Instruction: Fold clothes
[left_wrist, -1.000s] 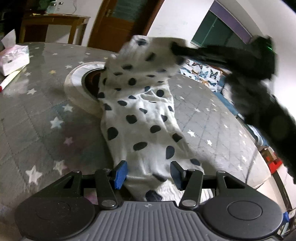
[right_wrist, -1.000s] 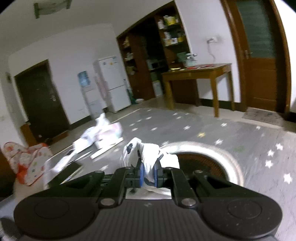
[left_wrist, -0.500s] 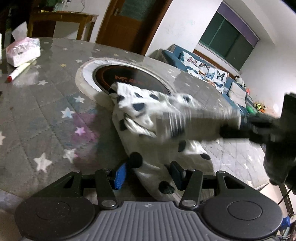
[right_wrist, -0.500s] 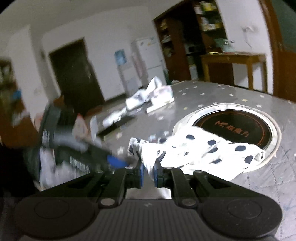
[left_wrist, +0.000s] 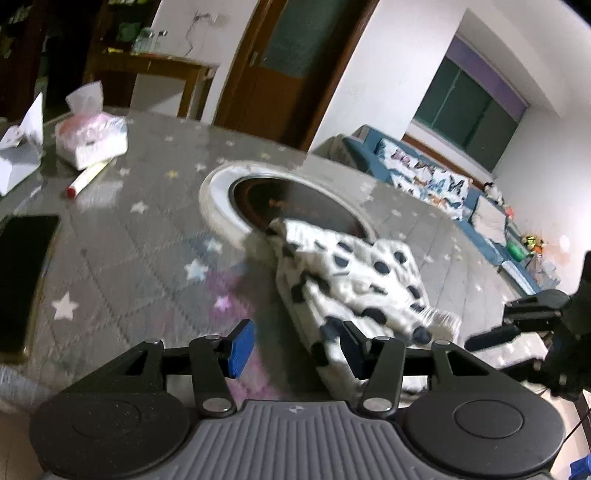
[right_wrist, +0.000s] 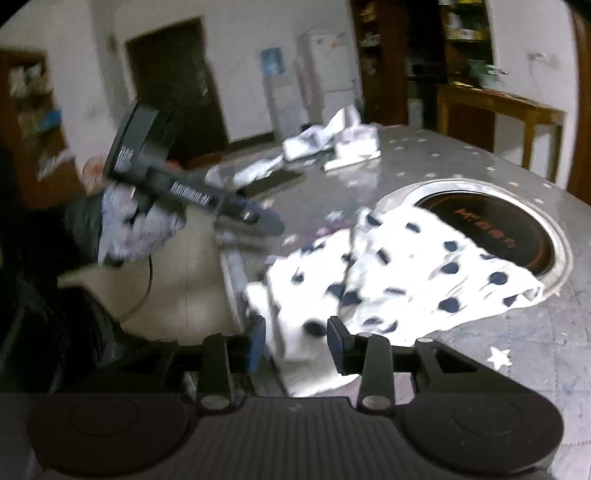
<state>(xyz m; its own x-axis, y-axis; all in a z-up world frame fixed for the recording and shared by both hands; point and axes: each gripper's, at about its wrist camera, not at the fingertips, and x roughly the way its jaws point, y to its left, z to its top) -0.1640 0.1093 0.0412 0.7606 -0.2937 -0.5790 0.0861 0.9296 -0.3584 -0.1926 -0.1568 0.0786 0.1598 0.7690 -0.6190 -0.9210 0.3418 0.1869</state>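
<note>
Fabric lies before us: the white cloth garment with dark polka dots (left_wrist: 354, 280) is folded on the grey star-patterned table (left_wrist: 129, 251), one end over the round inset cooktop (right_wrist: 491, 229). Our left gripper (left_wrist: 295, 345) and right gripper (right_wrist: 295, 341) both have jaws spread wide, gripping nothing.

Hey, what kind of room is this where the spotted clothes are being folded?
Most likely a home's combined living and dining room: a round table with a built-in hot-pot cooker, a sofa by the window, and a white fridge beside wooden shelves.
</note>
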